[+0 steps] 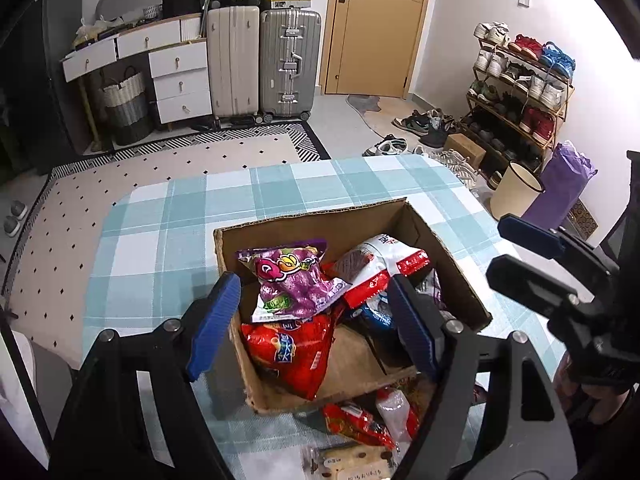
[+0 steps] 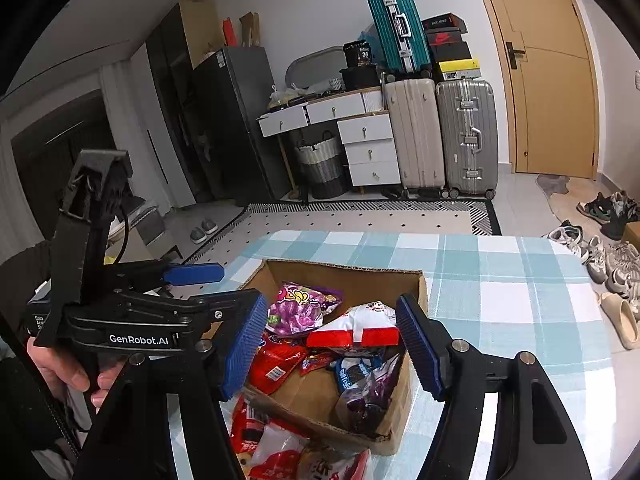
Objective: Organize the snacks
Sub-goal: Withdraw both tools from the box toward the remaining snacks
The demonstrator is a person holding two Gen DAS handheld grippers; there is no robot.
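Observation:
An open cardboard box (image 1: 312,216) stands on the checked tablecloth and holds several snack bags: a purple one (image 1: 292,280) on top, a red one (image 1: 296,352), a white-and-red one (image 1: 376,264) and a blue one (image 1: 372,316). My left gripper (image 1: 313,280) hovers open over the box's near left part, nothing pressed between its blue pads. My right gripper (image 2: 332,300) is open too, above the box (image 2: 344,270), over the purple bag (image 2: 300,308) and the white-and-red bag (image 2: 360,328). Loose red packets (image 1: 360,420) lie outside the box's near wall.
The table (image 1: 168,240) wears a teal plaid cloth. In the right wrist view a hand (image 2: 60,372) holds the left gripper (image 2: 236,282) beside the box. Behind are suitcases (image 1: 264,64), white drawers (image 1: 180,80), a shoe rack (image 1: 520,92) and a cream bin (image 1: 516,192).

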